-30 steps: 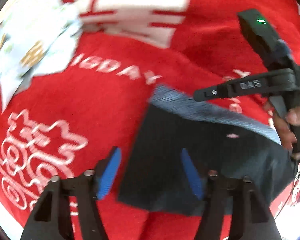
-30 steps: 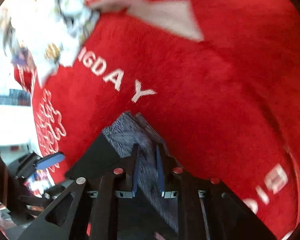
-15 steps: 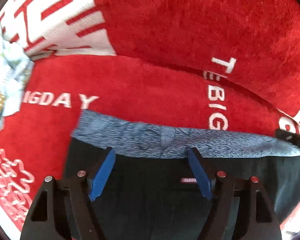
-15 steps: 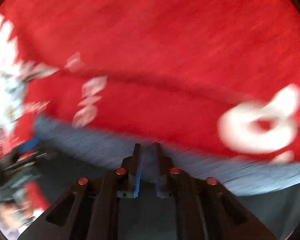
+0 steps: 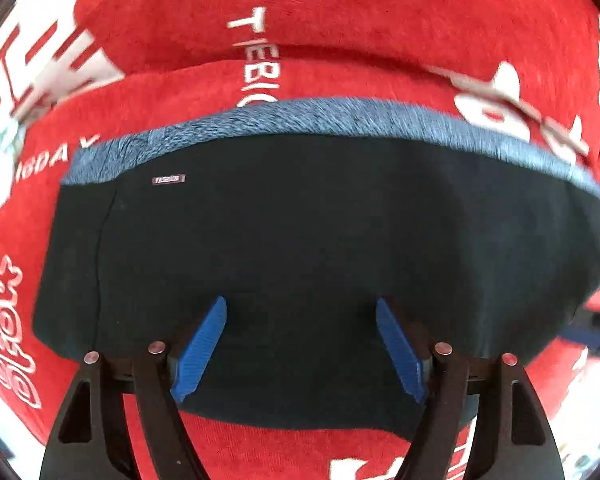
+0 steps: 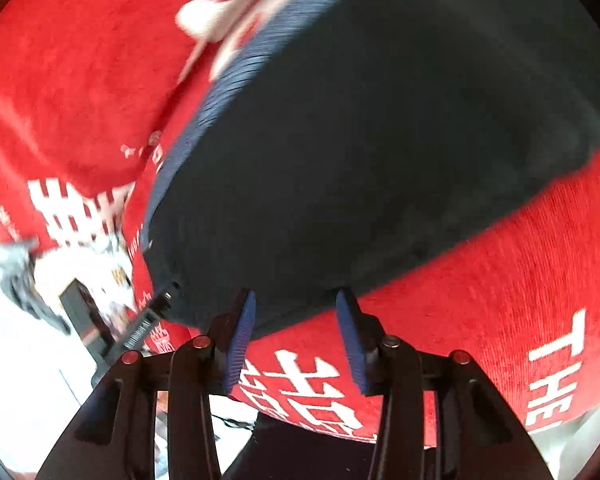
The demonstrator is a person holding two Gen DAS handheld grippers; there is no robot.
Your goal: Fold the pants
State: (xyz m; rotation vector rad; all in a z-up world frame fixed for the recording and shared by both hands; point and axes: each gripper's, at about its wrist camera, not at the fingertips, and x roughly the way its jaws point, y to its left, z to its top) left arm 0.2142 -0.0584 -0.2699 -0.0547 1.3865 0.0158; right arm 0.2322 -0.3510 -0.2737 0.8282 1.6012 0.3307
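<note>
Black pants (image 5: 320, 240) with a blue-grey waistband (image 5: 340, 116) lie folded flat on a red blanket. My left gripper (image 5: 300, 302) points down over the near part of the pants, open, with only flat cloth under its blue pads. In the right wrist view the pants (image 6: 380, 140) fill the middle, and the waistband (image 6: 228, 80) runs slantwise up the left. The jaws of my right gripper (image 6: 295, 294) are opening at the near edge of the pants, and nothing is pinched between them. The left gripper (image 6: 140, 328) shows at the lower left of that view.
The red blanket (image 5: 340, 20) with white lettering covers the whole surface and has a raised fold behind the pants. A crumpled white patterned cloth (image 6: 100, 264) lies past the pants' left end. The blanket's edge (image 6: 560, 420) is close below my right gripper.
My right gripper was shut on the waistband; its jaws have parted and it has swung round to the pants' near edge. My left gripper moved over the pants, which now lie spread flat.
</note>
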